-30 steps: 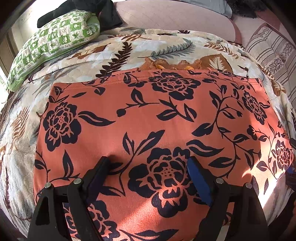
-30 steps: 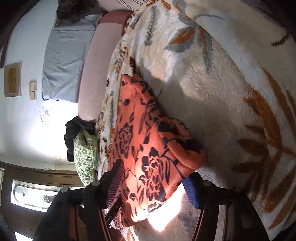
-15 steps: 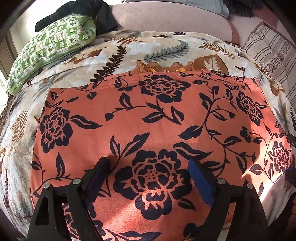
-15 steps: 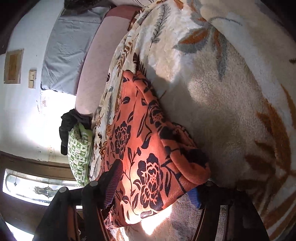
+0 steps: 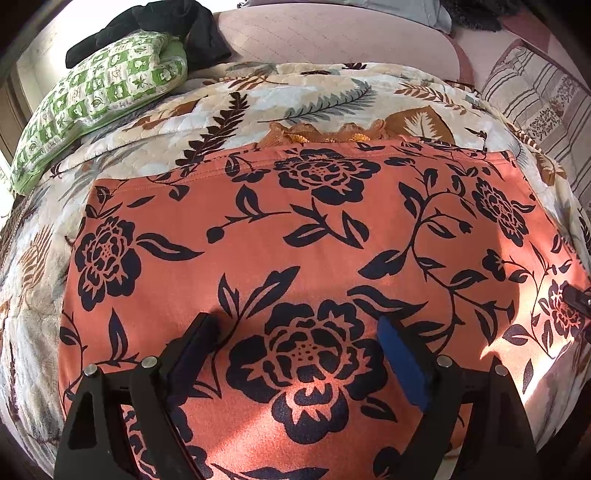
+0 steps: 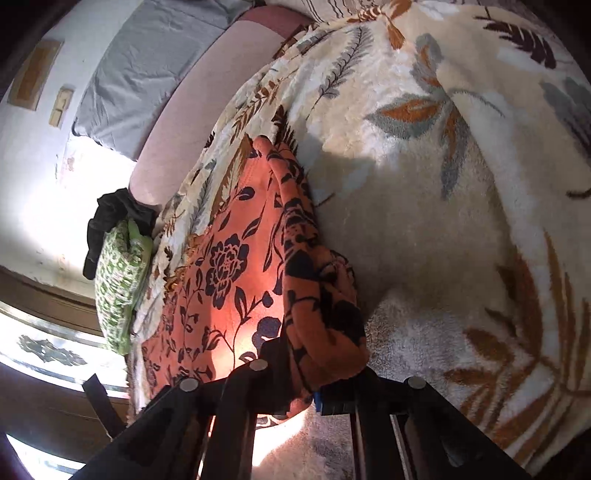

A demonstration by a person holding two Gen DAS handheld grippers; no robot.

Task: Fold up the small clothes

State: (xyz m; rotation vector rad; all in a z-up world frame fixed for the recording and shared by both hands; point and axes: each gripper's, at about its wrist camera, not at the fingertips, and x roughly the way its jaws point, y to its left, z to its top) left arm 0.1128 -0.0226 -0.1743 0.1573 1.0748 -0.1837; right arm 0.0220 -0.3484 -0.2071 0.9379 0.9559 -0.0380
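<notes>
An orange garment (image 5: 288, 236) with a black flower print lies spread flat on a leaf-patterned blanket (image 5: 258, 103). My left gripper (image 5: 295, 332) is open, its two fingers resting on the cloth on either side of a large black flower near the front edge. In the right wrist view the same garment (image 6: 236, 266) shows from its side, with a bunched corner (image 6: 325, 332). My right gripper (image 6: 306, 384) is shut on that bunched corner. A tip of the right gripper (image 5: 578, 299) shows at the garment's right edge in the left wrist view.
A green checked pillow (image 5: 99, 96) with a black cloth (image 5: 162, 22) on it lies at the far left. A pink headboard (image 5: 332, 33) and a striped pillow (image 5: 535, 103) stand behind. The fluffy blanket (image 6: 443, 184) extends right of the garment.
My right gripper moved in on the garment's bunched corner and closed on it. My left gripper stayed open and slid slightly along the cloth.
</notes>
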